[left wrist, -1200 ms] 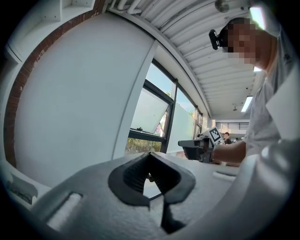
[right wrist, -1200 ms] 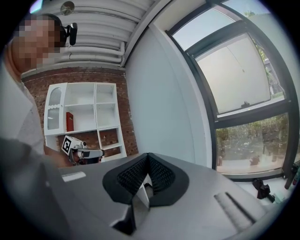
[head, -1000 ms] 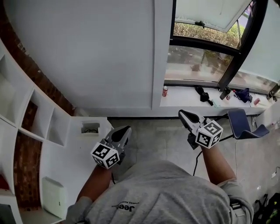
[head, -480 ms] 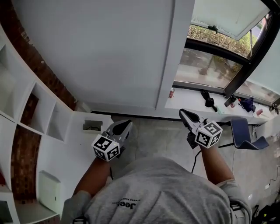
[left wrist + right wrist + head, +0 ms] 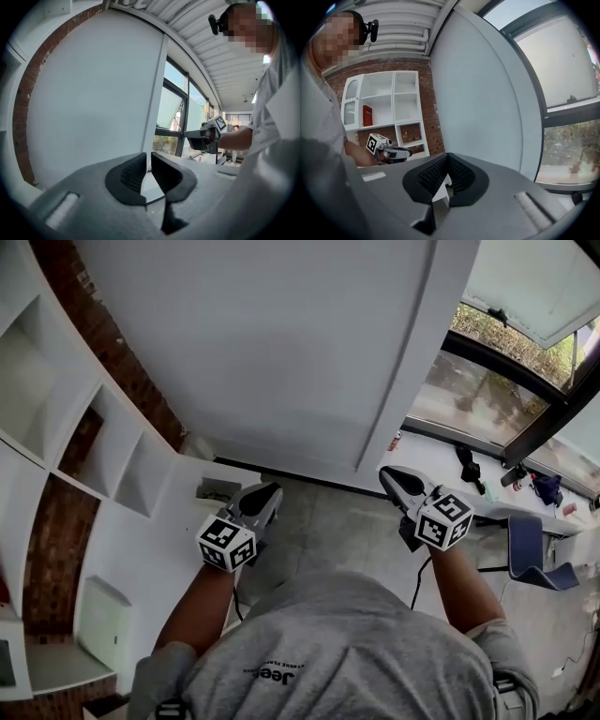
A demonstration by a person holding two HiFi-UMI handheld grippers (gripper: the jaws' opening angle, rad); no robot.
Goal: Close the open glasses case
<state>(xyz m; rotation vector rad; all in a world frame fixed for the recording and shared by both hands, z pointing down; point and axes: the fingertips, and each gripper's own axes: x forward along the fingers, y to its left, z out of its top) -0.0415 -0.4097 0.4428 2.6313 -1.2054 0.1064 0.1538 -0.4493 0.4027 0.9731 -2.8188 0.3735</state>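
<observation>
So, in the head view we count two grippers and two marker cubes, one cube on each. The left gripper sits just off centre toward 8 o'clock and the right gripper toward 3 o'clock. They're well apart and both point up the frame at the white wall panel.

Tongs: in the left gripper view the pads are narrow, basically together with a hairline slit of light between them and nothing in there. In the right gripper view the pads meet at the tips, and again there's nothing between them. Each gripper also shows up small in the other's view, held out level.

The left cube and right cube sit at the back of the grippers, right where our two bare forearms come in. Our grey shirt fills 6 o'clock.

Around the room:
- One white shelf unit runs from 9 to 10 o'clock against a brick wall. The right gripper view shows one red thing standing in one of its compartments.
- One window is at 2 o'clock, with a sill under it.
- One red can stands upright on that sill.
- One blue chair is at 4 o'clock.

As for the glasses case, none of the three views shows one that we can pick out. There are a few dark bits on the sill, too small to tell what they are.
</observation>
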